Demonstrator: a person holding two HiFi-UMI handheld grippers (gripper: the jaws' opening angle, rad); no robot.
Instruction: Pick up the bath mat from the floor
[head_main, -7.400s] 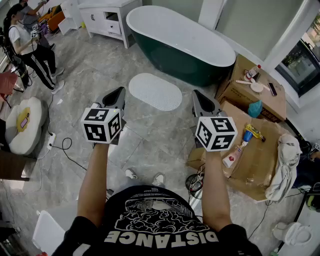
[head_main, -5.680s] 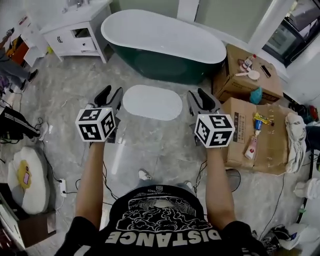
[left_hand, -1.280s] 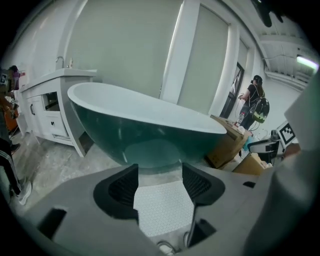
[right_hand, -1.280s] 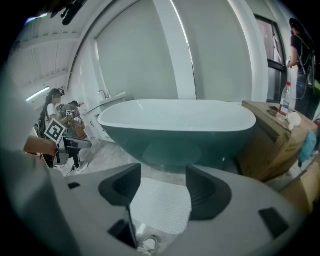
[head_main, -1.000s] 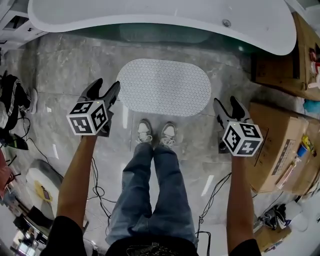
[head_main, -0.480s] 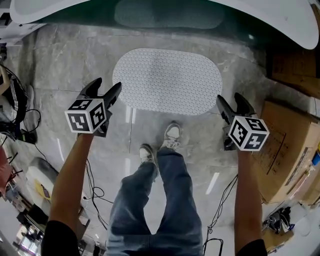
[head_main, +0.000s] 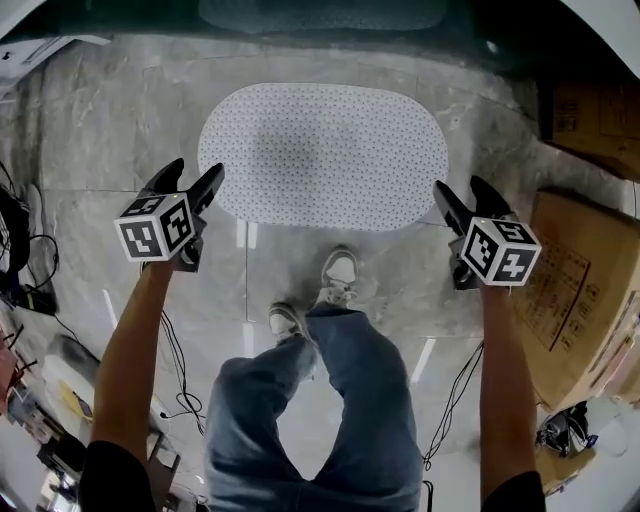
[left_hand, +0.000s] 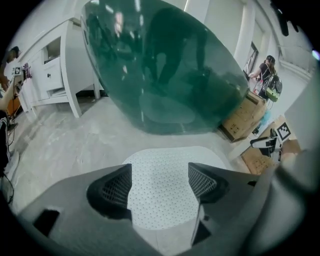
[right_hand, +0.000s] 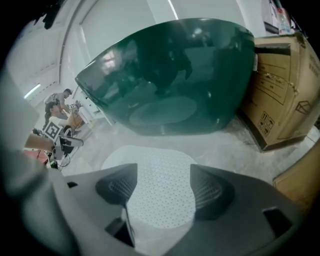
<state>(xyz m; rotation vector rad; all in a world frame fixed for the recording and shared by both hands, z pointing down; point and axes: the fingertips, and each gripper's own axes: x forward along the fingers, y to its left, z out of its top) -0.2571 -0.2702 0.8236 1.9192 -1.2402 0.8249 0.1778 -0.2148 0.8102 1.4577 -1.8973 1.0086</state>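
Shoes (head_main: 340, 270) are seen nearest, at 6 o'clock of the bath mat (head_main: 322, 155). Left tongs (head_main: 197, 172) and right tongs (head_main: 460, 187), released and just opened wider, are held off its ends, nothing gripped. The mat lies flat on the floor (head_main: 120, 120), long axis from 9 to 3 o'clock. Cardboard boxes (head_main: 585, 290) stand at 3 o'clock, contents unseen, and the bathtub (head_main: 320, 12) at 12.

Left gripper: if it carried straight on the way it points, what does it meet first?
Most likely the bath mat, near its left end: it shows between the jaws of the left gripper, which have just been opening and hold nothing. Nothing else lies in that line, though depth is unclear.
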